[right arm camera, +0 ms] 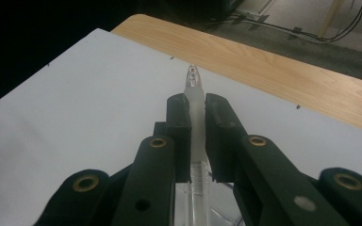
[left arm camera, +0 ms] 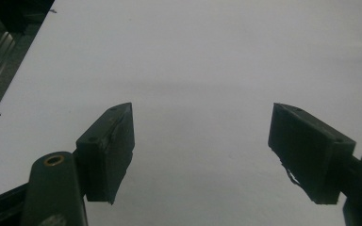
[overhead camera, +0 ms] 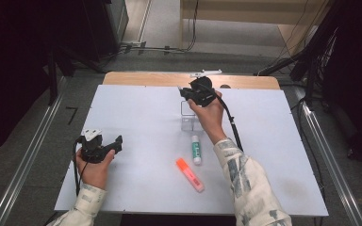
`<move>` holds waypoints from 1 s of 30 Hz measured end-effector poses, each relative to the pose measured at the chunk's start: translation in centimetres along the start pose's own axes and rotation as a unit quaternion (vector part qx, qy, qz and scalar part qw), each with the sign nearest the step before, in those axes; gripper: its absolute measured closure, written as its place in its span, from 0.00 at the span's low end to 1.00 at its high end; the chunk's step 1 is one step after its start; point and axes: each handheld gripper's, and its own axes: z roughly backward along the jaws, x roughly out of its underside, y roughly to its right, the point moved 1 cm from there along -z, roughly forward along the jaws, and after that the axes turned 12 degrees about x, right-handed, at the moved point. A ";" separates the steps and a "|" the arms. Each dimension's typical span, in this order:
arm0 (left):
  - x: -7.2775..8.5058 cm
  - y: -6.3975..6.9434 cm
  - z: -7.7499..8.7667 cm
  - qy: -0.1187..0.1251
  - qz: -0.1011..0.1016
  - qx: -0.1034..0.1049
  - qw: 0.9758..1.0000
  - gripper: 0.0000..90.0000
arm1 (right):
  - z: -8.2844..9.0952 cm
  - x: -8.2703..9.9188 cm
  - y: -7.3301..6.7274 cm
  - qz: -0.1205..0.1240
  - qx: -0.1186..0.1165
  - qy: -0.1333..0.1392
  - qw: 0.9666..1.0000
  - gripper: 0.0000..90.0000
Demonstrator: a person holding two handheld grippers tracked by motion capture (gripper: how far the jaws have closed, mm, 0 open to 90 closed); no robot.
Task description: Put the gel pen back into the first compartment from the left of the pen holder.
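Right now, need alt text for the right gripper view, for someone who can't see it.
The right gripper has its two black jaws shut on a clear plastic pen, whose tip sticks out beyond the pads. Below the jaws lies a white table mat, with a light wooden table edge running diagonally beyond it.

A sheet (overhead camera: pixel 136 122) lay on the table (overhead camera: pixel 169 78), whose far edge showed behind it; a clear holder (overhead camera: pixel 188 120) stood near the sheet's middle, toward the far side; just in front of it lay a glue stick (overhead camera: pixel 196 149), and in front of that, slightly left, a marker (overhead camera: pixel 190 174); the right gripper (overhead camera: pixel 185 93) hung above the holder, a pen (right arm camera: pixel 194 101) between its jaws; the left gripper (overhead camera: pixel 118 143) sat well apart, by the sheet's left edge.
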 end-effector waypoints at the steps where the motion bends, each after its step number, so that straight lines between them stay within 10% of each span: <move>1: 0.0 0.0 0.0 0.000 0.000 0.001 1.000 0.26 | -0.1 -0.1 -0.1 0.000 0.000 -0.001 1.000 0.88; 30: 0.0 -0.2 0.0 0.001 0.001 0.001 1.000 0.26 | -2.7 -1.9 -1.0 -0.008 -0.009 0.004 1.000 0.87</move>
